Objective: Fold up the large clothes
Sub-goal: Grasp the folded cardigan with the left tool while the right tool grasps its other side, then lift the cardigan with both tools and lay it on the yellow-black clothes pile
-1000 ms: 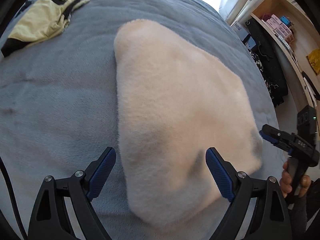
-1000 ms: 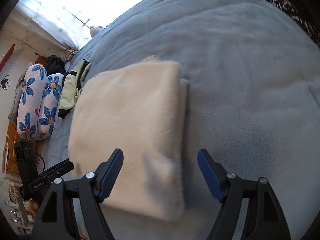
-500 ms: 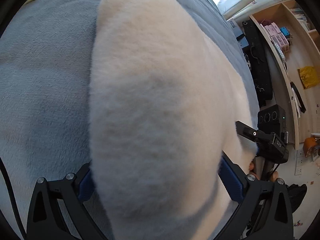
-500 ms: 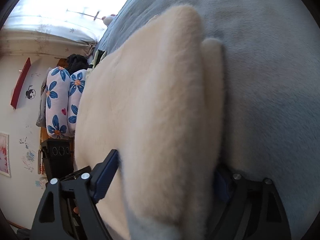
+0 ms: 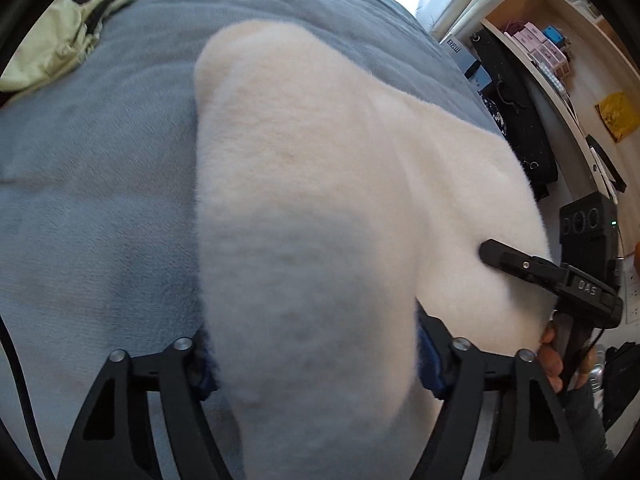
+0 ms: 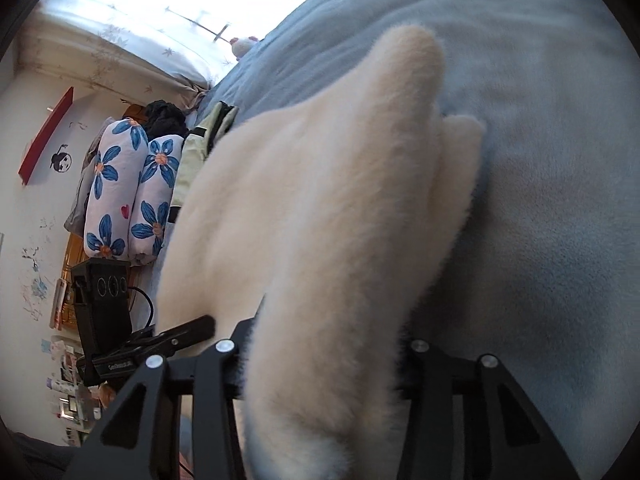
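Left gripper (image 5: 316,364) & right gripper (image 6: 320,364): jaws closing, each w/ near edge of cream fleece garment (image 5: 320,200) between them. Garment's long axis ran away across the bed (image 5: 100,180).

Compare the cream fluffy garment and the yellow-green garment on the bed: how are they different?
The cream fluffy garment is plush and plain; the yellow-green garment looks thin and smooth, with black trim. The cream one is folded into a thick bundle with both grippers closing on its near edge; the yellow-green one lies crumpled and untouched further off. Both rest on the grey-blue blanket.
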Tool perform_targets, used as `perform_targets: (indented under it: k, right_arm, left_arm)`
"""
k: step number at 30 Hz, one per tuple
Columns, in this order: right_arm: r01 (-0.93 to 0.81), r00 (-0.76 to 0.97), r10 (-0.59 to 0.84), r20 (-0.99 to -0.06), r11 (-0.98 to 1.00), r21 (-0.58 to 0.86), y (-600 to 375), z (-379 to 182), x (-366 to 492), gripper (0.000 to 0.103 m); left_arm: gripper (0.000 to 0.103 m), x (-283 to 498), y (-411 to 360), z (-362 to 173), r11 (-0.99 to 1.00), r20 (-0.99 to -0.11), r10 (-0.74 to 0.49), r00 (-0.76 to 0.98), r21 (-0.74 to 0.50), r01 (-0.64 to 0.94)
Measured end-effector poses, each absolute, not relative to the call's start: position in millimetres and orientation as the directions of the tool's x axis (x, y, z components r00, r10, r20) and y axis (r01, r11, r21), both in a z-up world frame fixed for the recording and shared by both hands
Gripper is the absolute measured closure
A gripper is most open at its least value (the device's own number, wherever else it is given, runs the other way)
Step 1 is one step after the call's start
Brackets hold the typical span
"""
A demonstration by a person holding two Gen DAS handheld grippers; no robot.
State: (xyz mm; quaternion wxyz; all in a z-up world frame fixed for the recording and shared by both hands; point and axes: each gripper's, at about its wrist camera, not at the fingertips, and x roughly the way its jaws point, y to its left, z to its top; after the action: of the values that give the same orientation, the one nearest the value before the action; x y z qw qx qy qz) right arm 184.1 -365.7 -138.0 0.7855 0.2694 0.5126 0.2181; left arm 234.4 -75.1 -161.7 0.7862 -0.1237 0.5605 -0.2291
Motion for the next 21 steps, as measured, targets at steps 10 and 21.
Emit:
perform_targets:
  k: [10,21]
  right_arm:
    - [-0.143,0.415,0.597,-0.687,0.788,0.599,-301,-94,158,0.062]
    - [-0.251,0.402,0.66,-0.634,0.746,0.617,-204,-66,160,0.062]
  left_arm:
    - [0.039,211,-32,-116,0.89,-0.827,-0.453,0.334,-0.396,0.225]
    - [0.039,188,81,-76,0.922,-0.82,-0.388,0.421,-0.351,0.165]
